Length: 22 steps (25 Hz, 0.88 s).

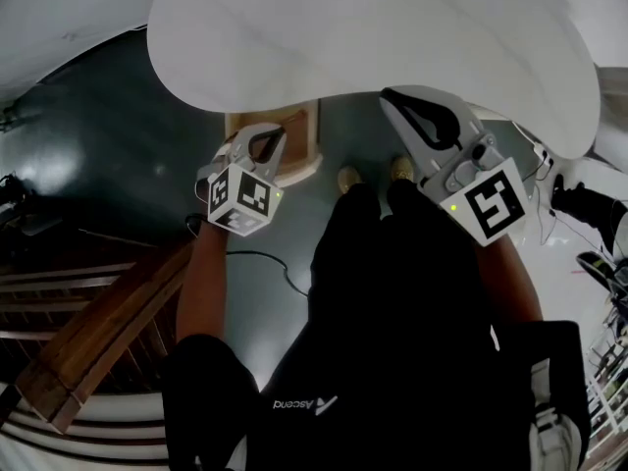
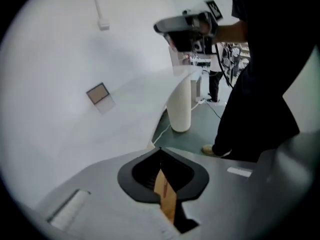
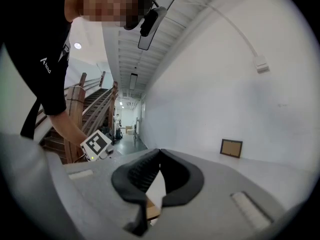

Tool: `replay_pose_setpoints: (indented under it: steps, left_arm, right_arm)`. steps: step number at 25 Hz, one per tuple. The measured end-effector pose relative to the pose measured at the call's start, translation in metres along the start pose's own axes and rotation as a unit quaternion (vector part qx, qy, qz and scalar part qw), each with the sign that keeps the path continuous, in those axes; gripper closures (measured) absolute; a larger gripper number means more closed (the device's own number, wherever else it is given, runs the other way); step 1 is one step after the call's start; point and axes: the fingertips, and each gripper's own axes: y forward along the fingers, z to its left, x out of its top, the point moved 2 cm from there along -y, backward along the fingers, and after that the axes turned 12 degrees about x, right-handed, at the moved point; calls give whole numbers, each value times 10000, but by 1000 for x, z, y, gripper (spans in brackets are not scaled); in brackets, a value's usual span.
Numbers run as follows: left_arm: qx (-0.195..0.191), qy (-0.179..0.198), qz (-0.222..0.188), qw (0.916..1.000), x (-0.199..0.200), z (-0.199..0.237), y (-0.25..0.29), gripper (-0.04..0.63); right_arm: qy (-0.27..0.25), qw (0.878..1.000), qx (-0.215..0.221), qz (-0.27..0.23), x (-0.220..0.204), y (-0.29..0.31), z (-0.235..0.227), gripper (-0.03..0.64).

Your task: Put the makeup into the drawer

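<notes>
While neither tool holds anything, the left gripper [image 2: 160, 153] has its jaws pressed together on nothing, and the right gripper [image 3: 159, 154] is likewise closed and empty. Under the left one in the head view is a pale wooden drawer [image 1: 306, 137], seemingly pulled out from beneath the white curved tabletop [image 1: 373, 37]. Farther off on that top lies a small flat square brown-framed piece [image 2: 98, 93], possibly the makeup; no other shows. It looks light, stiff, thin and likely brittle, so a gentle pinch on opposite edges seems best.
</notes>
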Motion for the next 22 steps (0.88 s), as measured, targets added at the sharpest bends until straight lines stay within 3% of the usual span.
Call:
replay_pose_setpoints:
  steps: [3, 6, 13, 22]
  left_arm:
    - [484, -586, -498, 9959, 38, 20, -27, 584]
    - [891, -1054, -1018, 9852, 75, 36, -44, 584]
    - [1539, -1978, -2369, 9387, 176, 50, -76, 584]
    - [1856, -2497, -3298, 8913, 261, 52, -89, 584]
  right_arm:
    - [-71, 9999, 144, -42, 7, -2, -2, 614]
    - [-127, 9996, 243, -120, 13, -10, -10, 614]
    - [-153, 9985, 321, -426, 27, -43, -29, 614]
    - [-158, 9951, 229, -948, 41, -89, -52, 614]
